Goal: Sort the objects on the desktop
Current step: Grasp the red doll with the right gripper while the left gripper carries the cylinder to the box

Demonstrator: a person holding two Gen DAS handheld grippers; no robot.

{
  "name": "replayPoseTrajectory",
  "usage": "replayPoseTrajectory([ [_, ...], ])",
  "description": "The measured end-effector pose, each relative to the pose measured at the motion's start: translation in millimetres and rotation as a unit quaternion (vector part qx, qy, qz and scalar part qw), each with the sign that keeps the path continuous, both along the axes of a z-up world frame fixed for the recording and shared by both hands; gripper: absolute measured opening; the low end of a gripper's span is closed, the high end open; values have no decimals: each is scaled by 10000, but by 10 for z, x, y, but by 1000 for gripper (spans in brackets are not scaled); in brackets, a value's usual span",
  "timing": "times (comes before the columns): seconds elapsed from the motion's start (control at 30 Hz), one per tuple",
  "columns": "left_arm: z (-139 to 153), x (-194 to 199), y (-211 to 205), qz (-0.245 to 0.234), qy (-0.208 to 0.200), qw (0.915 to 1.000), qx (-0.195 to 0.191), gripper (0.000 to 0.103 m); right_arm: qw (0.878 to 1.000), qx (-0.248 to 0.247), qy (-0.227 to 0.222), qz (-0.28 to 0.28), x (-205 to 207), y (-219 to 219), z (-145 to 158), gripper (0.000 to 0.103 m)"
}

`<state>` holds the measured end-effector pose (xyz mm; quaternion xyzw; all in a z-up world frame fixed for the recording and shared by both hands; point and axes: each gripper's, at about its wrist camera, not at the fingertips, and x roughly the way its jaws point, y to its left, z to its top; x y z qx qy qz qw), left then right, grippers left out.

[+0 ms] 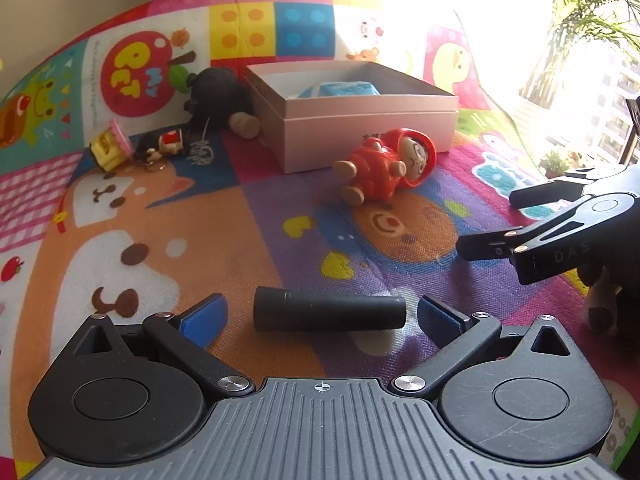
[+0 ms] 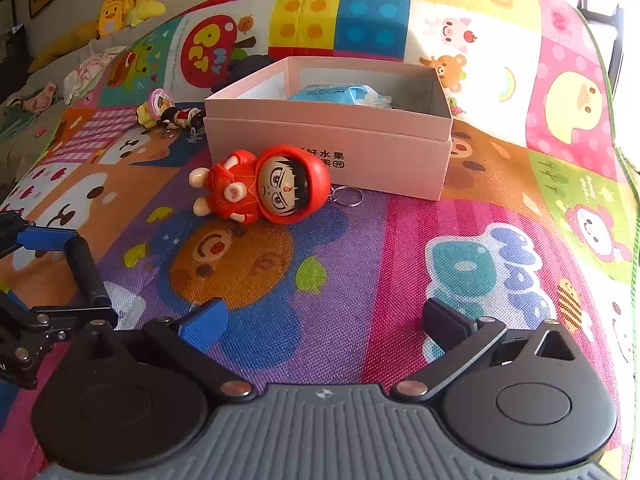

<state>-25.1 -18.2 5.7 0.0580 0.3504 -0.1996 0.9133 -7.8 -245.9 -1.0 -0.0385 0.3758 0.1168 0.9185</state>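
Observation:
A black cylinder (image 1: 329, 314) lies crosswise on the colourful mat between the open fingers of my left gripper (image 1: 322, 314); the pads stand apart from its ends. It also shows in the right wrist view (image 2: 86, 272). A red hooded doll keychain (image 1: 386, 166) lies in front of the pink open box (image 1: 360, 136), which holds a blue packet (image 1: 340, 90). My right gripper (image 2: 324, 326) is open and empty over the mat, short of the doll (image 2: 264, 188); it shows at the right in the left wrist view (image 1: 500, 220).
A black plush toy (image 1: 220, 98), a small dark figure keychain (image 1: 162, 146) and a yellow-pink toy (image 1: 110, 148) lie left of the box. The mat's edge and a window with plants are at the right. Plush toys (image 2: 124, 4) sit far left.

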Motion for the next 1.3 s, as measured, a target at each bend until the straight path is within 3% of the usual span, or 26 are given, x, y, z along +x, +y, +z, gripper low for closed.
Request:
replayPoseTrajectory([
  [0.13,9,-13,-26,40,-89,9999,116,100,10000,-35,-9,8,-4,8,-4,103],
  [0.33,19,-60,39,99,-169,9997,120,80,10000,-58,-18,2,-4,12,-4,103],
  [0.47,7,71,227,845,-220,9961,142,80,10000,-87,-29,-15,-8,20,-1,103],
  [0.6,19,225,491,1581,-165,9872,-114,80,9996,-234,-134,73,30,97,29,103],
  [0.73,24,213,489,1486,-189,9886,-161,89,9975,-438,-514,204,141,338,130,103],
  [0.87,15,214,528,1479,-165,9884,-307,91,9946,-637,-699,417,322,597,140,103],
  [1.1,9,209,560,1493,-166,9876,-448,94,9976,-515,-319,347,713,754,79,103],
  [1.17,10,207,560,1491,-168,9877,-443,94,9987,-362,-190,294,745,739,68,102],
  [1.2,11,209,561,1494,-168,9877,-440,94,9988,-348,-173,281,737,732,73,95],
  [1.3,12,208,560,1495,-166,9876,-440,94,9986,-332,-100,393,646,693,113,95],
])
